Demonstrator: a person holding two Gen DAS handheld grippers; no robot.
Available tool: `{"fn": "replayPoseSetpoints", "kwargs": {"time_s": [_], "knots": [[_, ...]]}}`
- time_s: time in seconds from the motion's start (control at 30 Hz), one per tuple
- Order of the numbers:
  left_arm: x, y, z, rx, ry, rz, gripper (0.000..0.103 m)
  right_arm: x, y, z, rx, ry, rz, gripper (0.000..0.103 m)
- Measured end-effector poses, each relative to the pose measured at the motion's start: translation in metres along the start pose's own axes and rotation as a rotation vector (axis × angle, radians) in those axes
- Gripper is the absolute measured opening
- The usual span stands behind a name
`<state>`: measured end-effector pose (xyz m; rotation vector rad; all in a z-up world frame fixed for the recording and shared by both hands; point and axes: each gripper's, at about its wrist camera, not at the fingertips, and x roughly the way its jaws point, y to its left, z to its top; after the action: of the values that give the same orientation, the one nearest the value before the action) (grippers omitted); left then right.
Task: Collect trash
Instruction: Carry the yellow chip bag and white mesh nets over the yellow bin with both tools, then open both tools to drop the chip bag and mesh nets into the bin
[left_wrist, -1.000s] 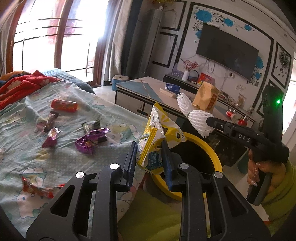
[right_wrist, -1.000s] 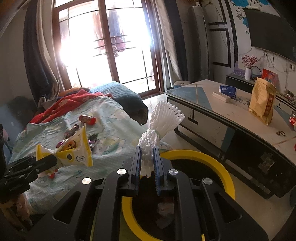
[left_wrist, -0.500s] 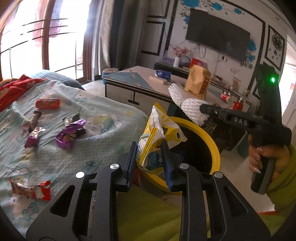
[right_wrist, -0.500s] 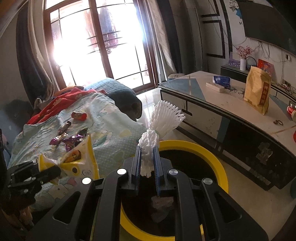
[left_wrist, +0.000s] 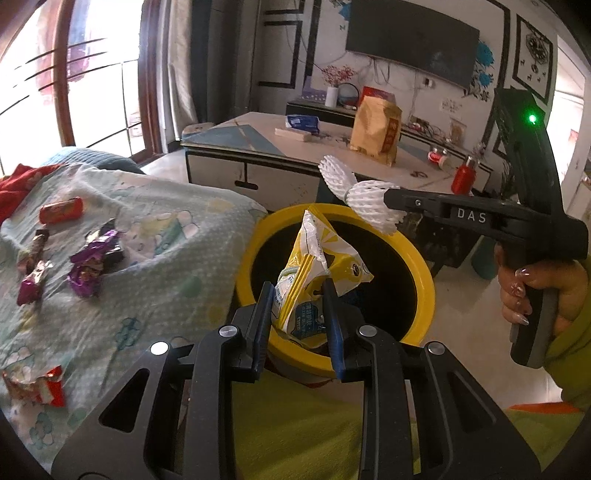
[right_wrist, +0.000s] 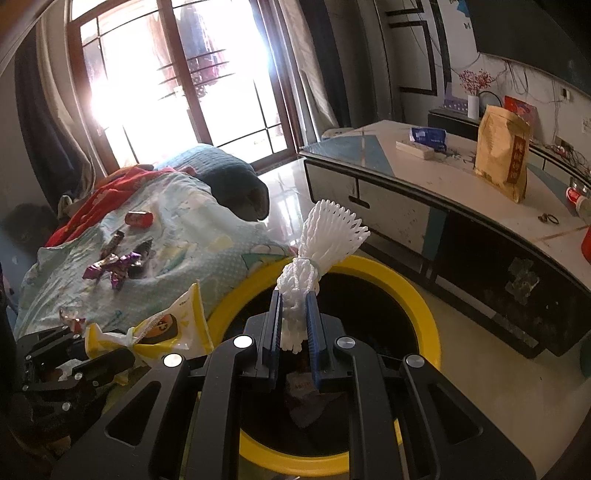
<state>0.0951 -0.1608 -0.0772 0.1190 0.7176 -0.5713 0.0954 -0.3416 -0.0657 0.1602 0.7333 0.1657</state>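
Left gripper (left_wrist: 297, 295) clamped on yellow snack bag (left_wrist: 317, 273), bag at frame centre above yellow-rimmed bin (left_wrist: 424, 280)
Right gripper (right_wrist: 293, 310) clenched on white foam net (right_wrist: 321, 247), net poking up over bin rim (right_wrist: 424, 306), centre of frame
In left view right gripper enters from right, held by hand (left_wrist: 539, 291)
Loose wrappers on bedspread (left_wrist: 155, 266) at left: purple wrappers (left_wrist: 92, 262), red wrapper (left_wrist: 61, 209) upper left, red-white wrapper (left_wrist: 35, 384) lower left
Low table (right_wrist: 461, 192) at upper right, brown paper bag (right_wrist: 502, 158) standing on it

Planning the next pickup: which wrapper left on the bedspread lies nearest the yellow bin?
The purple wrapper, crumpled, nearest the bin of those in view. The red can-shaped one and the red-and-silver wrapper lie farther off.
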Motion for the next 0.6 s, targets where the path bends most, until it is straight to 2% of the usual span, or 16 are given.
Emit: {"fn": "replayPoseSetpoints", "kwargs": {"time_s": [0.6], "knots": [[0.042, -0.023, -0.005, 0.064, 0.11, -0.028, 0.021, 0.024, -0.027, -0.019, 0.074, 0.115, 0.012, 0.013]]}}
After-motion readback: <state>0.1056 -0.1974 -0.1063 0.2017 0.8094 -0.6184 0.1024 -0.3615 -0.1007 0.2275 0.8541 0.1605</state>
